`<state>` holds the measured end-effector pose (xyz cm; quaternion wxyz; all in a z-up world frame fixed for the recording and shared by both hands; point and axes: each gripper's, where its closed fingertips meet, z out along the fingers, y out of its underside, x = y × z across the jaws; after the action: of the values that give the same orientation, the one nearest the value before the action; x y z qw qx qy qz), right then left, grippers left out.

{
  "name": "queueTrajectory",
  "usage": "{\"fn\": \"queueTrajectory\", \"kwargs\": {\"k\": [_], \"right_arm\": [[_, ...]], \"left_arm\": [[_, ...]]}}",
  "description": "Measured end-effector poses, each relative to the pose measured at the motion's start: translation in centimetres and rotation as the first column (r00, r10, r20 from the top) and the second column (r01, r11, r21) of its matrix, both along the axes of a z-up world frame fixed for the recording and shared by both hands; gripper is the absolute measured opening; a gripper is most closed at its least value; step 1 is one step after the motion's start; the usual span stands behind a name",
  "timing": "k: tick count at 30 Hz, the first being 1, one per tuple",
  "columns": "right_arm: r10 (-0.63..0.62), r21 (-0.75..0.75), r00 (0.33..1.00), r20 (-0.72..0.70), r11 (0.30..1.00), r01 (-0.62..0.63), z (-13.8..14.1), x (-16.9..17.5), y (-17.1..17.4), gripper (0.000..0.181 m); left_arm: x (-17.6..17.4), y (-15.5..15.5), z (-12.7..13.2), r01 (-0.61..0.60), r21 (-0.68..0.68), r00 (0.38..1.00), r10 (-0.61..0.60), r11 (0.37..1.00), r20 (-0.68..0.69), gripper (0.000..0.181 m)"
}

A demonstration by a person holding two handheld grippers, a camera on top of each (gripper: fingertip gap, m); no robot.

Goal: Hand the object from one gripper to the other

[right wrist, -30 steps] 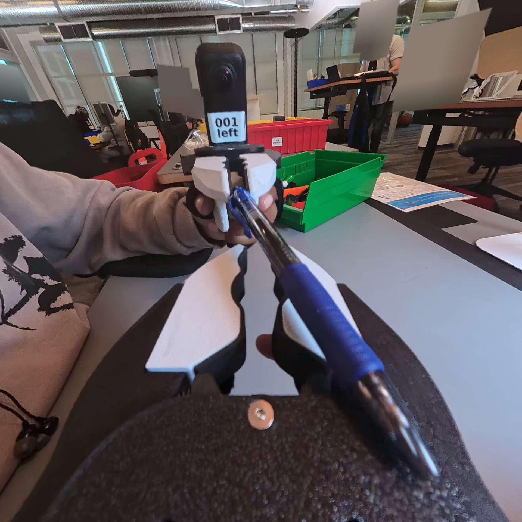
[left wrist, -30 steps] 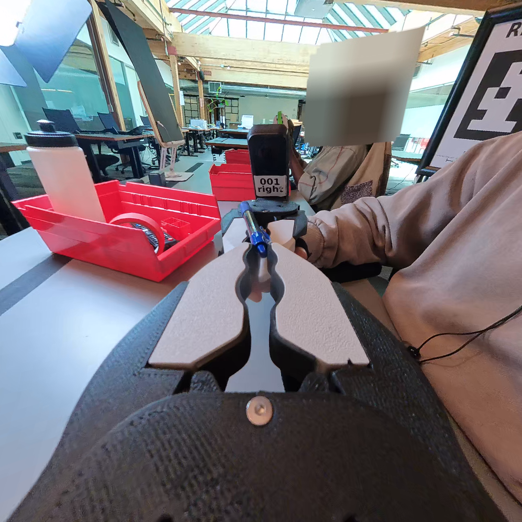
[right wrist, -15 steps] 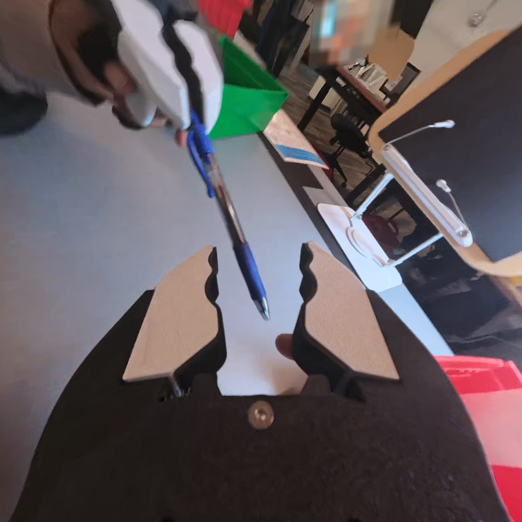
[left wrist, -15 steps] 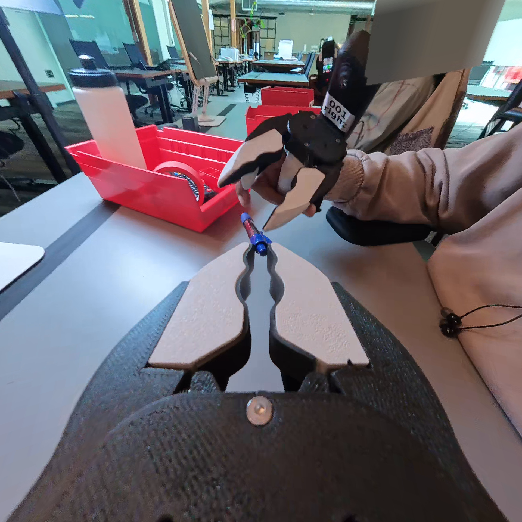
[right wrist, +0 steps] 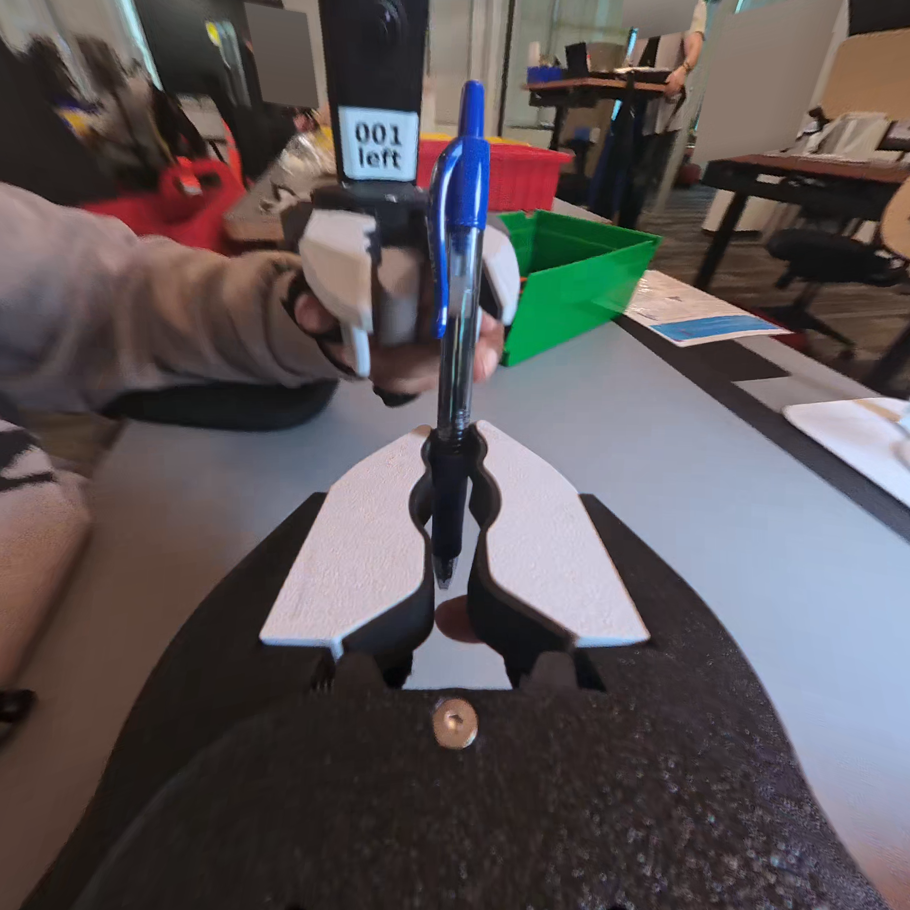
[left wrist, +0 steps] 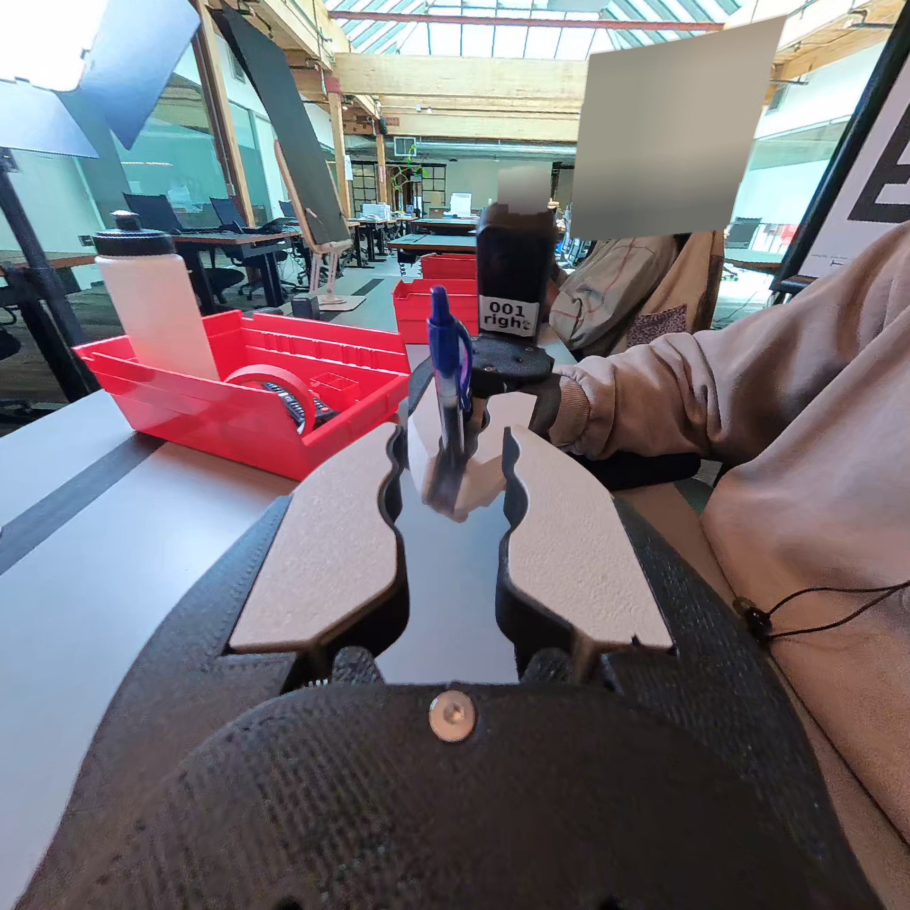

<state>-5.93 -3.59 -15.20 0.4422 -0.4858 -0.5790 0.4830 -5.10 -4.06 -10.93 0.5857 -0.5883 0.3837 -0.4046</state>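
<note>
The right gripper [right wrist: 450, 455] is clamped on the blue pen [right wrist: 458, 276], its two pale fingers [right wrist: 374, 532] pressed against the dark rubber grip near the writing tip. The pen stands nearly upright above the grey table [right wrist: 665, 468]: tip pointing down between the fingers, blue clicker and clip at the top.

In the left wrist view the same pen [left wrist: 448, 374] appears beyond the left gripper [left wrist: 450, 443], held from below by the right gripper [left wrist: 455, 485], whose fingertips look blurred. The pen lies ahead of the left gripper's tips, in line with the gap between them, and is not touched by either left finger [left wrist: 335, 541]. The left gripper's jaws stand apart, with bare table visible between them; it grips nothing.

In the right wrist view the left gripper [right wrist: 413, 290] sits behind the pen's upper barrel, facing the right one, held by a hand [right wrist: 423, 354] in a beige sleeve.

A red bin [left wrist: 236, 408] holding a white bottle [left wrist: 152, 305] and a roll of tape [left wrist: 280, 389] rests on the table to the left. A green bin [right wrist: 576, 276] stands farther back on the other side, with a printed sheet [right wrist: 699, 315] beside it.
</note>
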Motion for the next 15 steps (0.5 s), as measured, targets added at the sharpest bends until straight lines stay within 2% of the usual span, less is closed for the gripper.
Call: {"fn": "queueTrajectory", "kwargs": {"k": [2, 4, 6, 9, 11, 15], "right_arm": [[0.052, -0.065, 0.998, -0.019, 0.996, -0.053, 0.1, -0.5, -1.6, 0.01], [0.064, -0.086, 0.998, -0.003, 0.994, -0.064, -0.5, -1.0, -2.4, 0.009], [0.048, -0.04, 0.998, 0.039, 0.998, -0.047, -1.4, -1.1, -2.1, 0.01], [0.058, -0.055, 0.992, 0.112, 0.997, -0.052, -1.9, -0.3, -1.2, 0.041], [0.04, -0.061, 0.996, 0.084, 0.998, -0.035, -0.9, 0.4, -0.1, 0.045], [0.009, -0.107, 0.998, -0.057, 0.994, -0.015, 2.4, 1.5, 1.0, 0.039]], "left_arm": [[1.3, -0.5, -0.8, 0.017, 0.006, 0.999, -0.017, 1.0, -0.031, 0.032], [2.3, -0.8, -1.7, 0.023, 0.019, 0.996, -0.021, 1.0, -0.084, 0.011], [2.5, -0.7, -2.6, 0.009, -0.007, 0.986, -0.01, 1.0, -0.167, 0.01], [1.5, 0.2, -2.8, -0.036, -0.042, 0.983, 0.028, 0.998, -0.183, 0.01], [0.6, 0.9, -3.4, -0.051, -0.093, 0.98, 0.032, 0.994, -0.195, 0.01], [0.3, 1.4, -5.4, -0.045, -0.168, 0.971, 0.004, 0.985, -0.24, 0.01]]}}
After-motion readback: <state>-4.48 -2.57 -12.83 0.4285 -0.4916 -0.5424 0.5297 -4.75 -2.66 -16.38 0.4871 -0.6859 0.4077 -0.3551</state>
